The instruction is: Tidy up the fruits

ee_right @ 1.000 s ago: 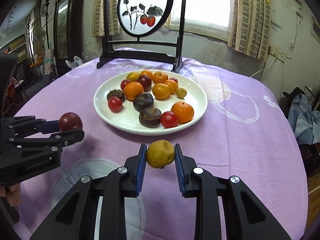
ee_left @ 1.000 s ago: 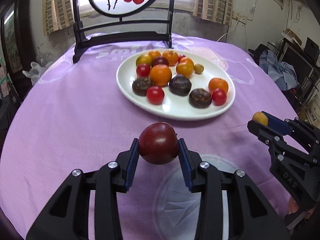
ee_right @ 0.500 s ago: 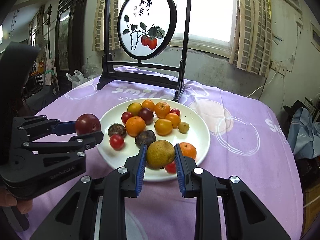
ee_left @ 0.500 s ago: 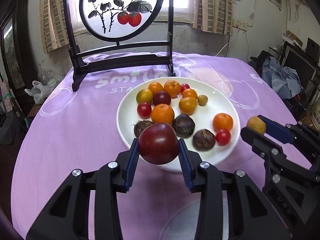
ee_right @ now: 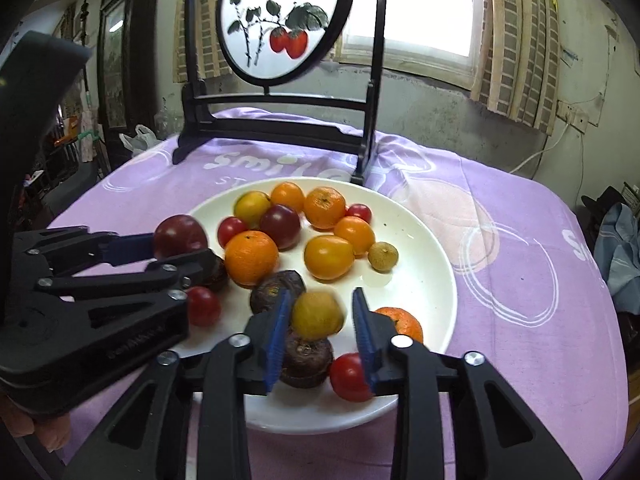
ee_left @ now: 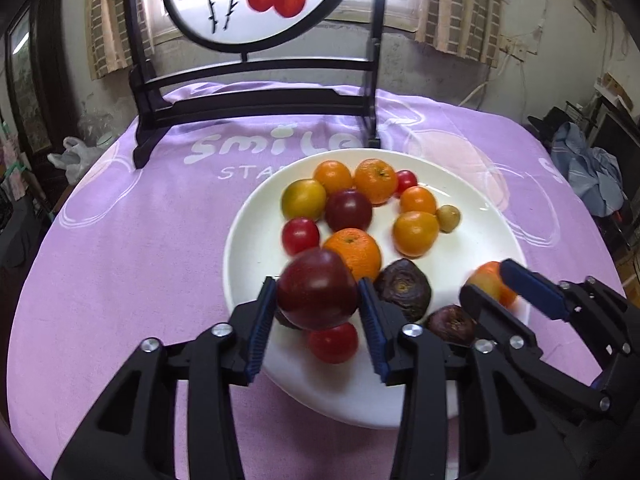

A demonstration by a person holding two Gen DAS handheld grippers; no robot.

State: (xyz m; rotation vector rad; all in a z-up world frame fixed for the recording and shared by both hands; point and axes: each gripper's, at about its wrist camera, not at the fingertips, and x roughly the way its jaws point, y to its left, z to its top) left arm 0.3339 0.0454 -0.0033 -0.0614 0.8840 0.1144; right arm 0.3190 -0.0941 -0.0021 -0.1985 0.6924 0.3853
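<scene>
Opening left hand-held gripper [ee_left: 318,312], dark plum [ee_left: 316,288] between

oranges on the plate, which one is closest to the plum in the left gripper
The big orange at the plate's middle, directly behind the dark red plum. The other oranges lie further back, or over by the right gripper.

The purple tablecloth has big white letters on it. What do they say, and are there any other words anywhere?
"smile": large white letters on the purple tablecloth; the end is hidden by the white plate.
"STA", cut off by the plate: smaller letters beneath.
Round painted screen: black characters at its top, too blurred to read.
Left tongs: embossed lettering, blurred.
</scene>
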